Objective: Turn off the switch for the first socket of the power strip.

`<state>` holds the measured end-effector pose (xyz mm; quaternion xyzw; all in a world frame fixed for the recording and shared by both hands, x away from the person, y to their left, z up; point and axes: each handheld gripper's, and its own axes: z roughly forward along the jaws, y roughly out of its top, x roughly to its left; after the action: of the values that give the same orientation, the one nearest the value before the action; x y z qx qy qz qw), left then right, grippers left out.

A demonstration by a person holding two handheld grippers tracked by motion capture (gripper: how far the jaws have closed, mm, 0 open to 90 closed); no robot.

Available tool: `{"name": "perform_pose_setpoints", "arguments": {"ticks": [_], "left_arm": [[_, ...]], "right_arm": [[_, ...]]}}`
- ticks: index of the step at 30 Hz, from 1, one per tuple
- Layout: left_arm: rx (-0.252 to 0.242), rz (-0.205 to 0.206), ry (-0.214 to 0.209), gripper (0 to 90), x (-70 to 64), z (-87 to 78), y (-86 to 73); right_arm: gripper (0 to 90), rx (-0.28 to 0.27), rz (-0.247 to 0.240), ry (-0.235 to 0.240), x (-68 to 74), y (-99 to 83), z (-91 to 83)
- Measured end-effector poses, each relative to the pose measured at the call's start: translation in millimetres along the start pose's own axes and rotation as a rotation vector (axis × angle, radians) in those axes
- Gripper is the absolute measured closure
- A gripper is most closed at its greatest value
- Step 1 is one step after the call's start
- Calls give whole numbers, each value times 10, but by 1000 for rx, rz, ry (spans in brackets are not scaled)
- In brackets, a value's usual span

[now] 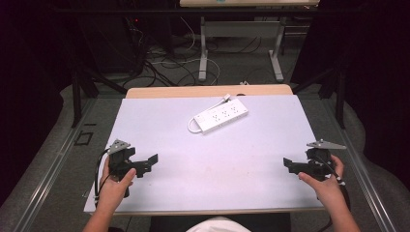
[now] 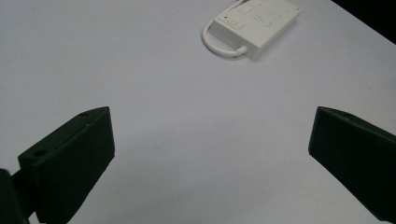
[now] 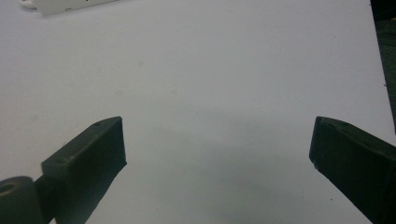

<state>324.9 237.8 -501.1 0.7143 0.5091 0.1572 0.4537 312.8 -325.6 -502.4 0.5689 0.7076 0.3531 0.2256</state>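
Both hands sit nearest in the high view, left claw (image 1: 153, 159) and right claw (image 1: 287, 163) spread empty at the near corners of the white surface (image 1: 169, 125), well apart from the power strip (image 1: 221, 116) near its far edge. Left gripper view: the strip (image 2: 254, 21) lies far ahead, any lettering too small to read. Right gripper view: just the strip's edge (image 3: 65, 5) at top left.

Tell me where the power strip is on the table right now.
In the high view the white power strip lies slantwise on the table, toward its far edge near the middle, well beyond both grippers and touching neither. The left gripper view shows it at upper right.
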Motion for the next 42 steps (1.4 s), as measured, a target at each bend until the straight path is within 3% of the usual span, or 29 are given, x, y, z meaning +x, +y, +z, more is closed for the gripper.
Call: {"name": "perform_pose_setpoints", "arguments": {"ticks": [3,5,15,19,42], "left_arm": [[-7,-4,-4,0,-5,-17,-2],[-6,25,0,0,-19,-43,-23],[17,59,-2,1,-98,-74,-26],[15,60,-6,3,-104,-86,-20],[-2,48,-9,18,-112,-131,-15]], "right_arm": [[33,5,-4,1,18,-7,16],[41,4,-12,7,26,0,15],[67,4,-48,-3,82,33,-25],[117,5,-46,10,102,67,-51],[148,5,-101,76,310,203,-5]]}}
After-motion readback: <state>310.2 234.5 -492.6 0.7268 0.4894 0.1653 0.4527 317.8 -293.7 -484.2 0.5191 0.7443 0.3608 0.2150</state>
